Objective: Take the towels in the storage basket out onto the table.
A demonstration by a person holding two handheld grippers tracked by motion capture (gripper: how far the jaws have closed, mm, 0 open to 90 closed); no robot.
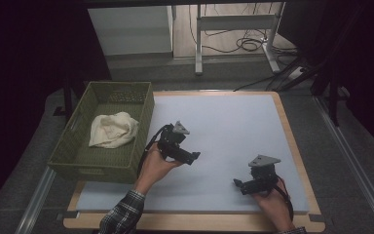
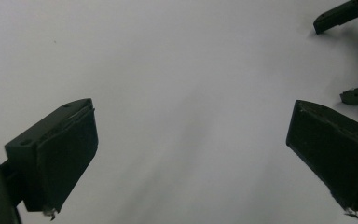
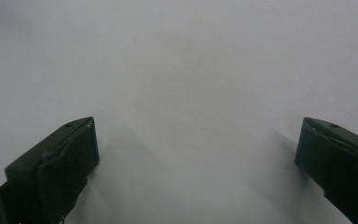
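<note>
You are holding your left gripper and right gripper wide open and empty over the counter. The cloth is lying in the basket, partly hidden by its wall.

Left gripper held in the left hand at centre of the high view, jaws wide apart, pointing to lower right. Right gripper held in the right hand at lower right, pointing left, jaws also spread wide. Left forearm in checked sleeve entering from bottom edge. Both grippers holding nothing
</note>
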